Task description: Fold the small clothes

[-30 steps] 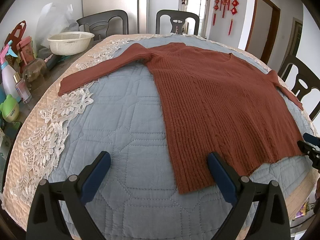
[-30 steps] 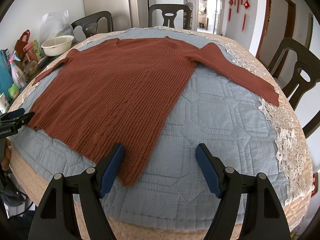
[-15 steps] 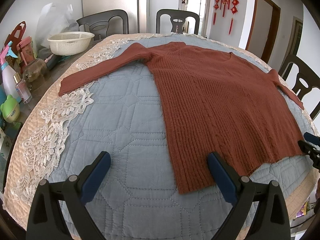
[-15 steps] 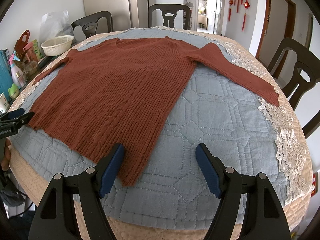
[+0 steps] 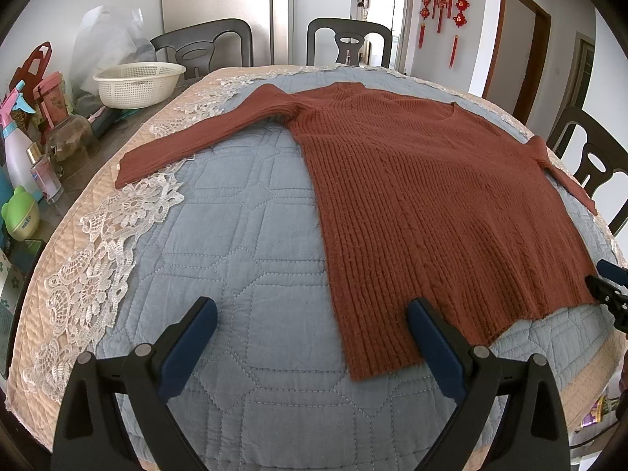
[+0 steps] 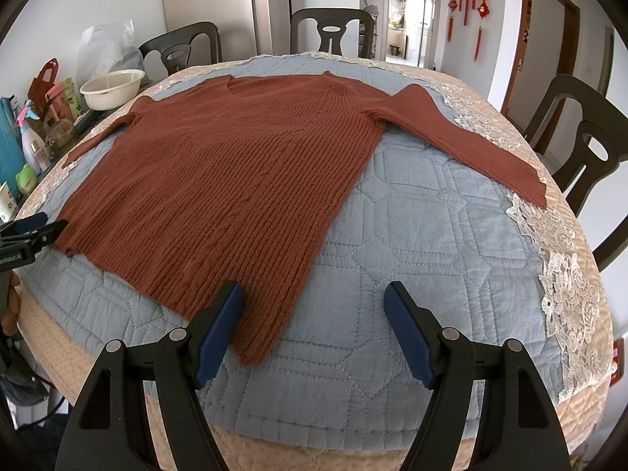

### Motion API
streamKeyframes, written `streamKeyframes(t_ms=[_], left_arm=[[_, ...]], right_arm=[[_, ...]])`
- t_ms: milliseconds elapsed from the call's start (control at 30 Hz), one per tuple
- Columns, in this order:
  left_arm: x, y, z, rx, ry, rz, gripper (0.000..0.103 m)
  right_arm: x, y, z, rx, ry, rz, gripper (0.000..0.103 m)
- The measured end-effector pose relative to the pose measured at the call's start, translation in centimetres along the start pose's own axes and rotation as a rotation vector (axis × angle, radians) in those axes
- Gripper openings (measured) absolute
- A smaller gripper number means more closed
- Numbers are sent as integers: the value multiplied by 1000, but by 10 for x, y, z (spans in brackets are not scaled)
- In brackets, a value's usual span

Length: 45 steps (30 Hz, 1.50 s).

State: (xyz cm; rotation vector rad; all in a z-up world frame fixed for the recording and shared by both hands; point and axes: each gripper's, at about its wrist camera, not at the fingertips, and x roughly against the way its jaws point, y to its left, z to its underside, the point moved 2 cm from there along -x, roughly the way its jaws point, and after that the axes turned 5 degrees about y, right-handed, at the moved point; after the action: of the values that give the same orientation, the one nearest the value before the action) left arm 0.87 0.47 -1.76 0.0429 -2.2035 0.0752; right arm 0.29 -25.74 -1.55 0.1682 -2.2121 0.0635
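We see the rust-brown ribbed knit sweater (image 5: pixel 424 204) lying flat on the blue quilted table cover (image 5: pixel 243 243), neckline away from us, hem nearest, sleeves spread sideways. Our left gripper (image 5: pixel 312 333) and right gripper (image 6: pixel 314 318) both gape wide at the hem corners, holding nothing. A white perforated plastic basket (image 5: pixel 137 82) stands far left.

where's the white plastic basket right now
The white basket sits at the table's far left edge, in front of a dark chair and beside the plastic bag, beyond the sweater sleeve.
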Motion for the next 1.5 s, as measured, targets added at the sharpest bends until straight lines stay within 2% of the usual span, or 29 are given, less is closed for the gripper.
streamKeyframes(t_ms=[633,933,1033,1200,1333,1433,1500], left_arm=[[4,-3,-1,-6,10,-19,98],[18,0,-11,-17,-28,-14,98],[20,8,-21,-15,-47,-27,94],[17,46,-48,28,-65,-51,85],[5,95,-74,92,-78,-124,76],[-14,133,-88,160,-42,-143,74],[-29,156,-96,200,-16,-145,66]], right_arm=[[4,0,-1,-12,13,15,74],[19,-1,-14,-16,-42,24,74],[20,8,-25,8,-59,17,74],[17,23,-47,58,-84,-3,74],[12,35,-67,78,-104,-40,74],[4,45,-78,105,-105,-44,74],[-1,51,-84,122,-101,-52,74]])
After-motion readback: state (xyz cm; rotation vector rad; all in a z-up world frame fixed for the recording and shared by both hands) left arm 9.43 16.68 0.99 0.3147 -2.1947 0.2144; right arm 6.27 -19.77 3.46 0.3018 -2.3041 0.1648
